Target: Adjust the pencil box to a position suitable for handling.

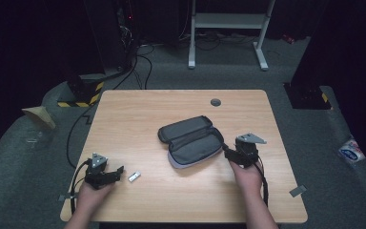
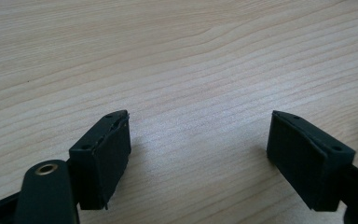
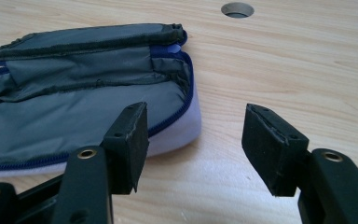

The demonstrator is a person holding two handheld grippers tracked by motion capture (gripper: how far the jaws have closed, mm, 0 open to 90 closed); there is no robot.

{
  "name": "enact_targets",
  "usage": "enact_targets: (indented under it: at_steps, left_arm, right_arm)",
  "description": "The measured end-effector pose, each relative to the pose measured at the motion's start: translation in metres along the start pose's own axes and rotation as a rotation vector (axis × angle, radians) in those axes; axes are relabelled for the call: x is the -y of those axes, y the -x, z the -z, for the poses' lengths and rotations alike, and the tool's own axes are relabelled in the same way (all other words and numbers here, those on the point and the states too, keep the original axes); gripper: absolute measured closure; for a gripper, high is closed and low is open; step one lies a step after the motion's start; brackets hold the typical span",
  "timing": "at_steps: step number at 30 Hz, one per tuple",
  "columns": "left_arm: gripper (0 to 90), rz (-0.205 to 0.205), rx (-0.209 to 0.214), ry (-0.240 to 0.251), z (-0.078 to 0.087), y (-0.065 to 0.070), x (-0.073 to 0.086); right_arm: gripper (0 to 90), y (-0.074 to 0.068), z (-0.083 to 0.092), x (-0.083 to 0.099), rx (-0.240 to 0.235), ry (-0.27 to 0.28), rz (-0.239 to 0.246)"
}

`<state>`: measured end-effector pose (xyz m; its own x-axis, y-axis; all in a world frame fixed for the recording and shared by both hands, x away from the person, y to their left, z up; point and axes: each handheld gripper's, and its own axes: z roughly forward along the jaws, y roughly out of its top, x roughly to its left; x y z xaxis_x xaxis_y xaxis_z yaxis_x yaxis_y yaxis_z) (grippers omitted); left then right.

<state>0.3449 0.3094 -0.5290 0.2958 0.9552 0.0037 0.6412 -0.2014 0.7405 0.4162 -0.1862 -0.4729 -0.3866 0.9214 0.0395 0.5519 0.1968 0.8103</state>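
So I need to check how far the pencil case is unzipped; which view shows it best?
The high view: the whole pencil case lies open mid-table. The right gripper view shows one end close up, with its blue zip. The left gripper view looks along its jaws at bare table.

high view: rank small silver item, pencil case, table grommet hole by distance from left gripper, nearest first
From the left gripper:
1. Small silver item, just to its right near the front edge.
2. Pencil case, lying open at table centre, by the right gripper.
3. Grommet hole, far side, right of centre.
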Motion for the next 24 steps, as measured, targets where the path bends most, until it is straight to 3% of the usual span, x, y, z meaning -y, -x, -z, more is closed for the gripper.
enact_targets:
  at_steps: [13,24]
  left_arm:
    - [21.8,-0.001,0.006,0.003,0.0,0.001,0.0]
    - [21.8,-0.007,0.009,0.003,0.0,0.001,0.0]
  right_arm:
    - [53.9,-0.005,-0.027,-0.02,-0.007,-0.015,0.002]
    - [67.5,-0.003,-0.041,-0.017,0.015,-0.038,-0.016]
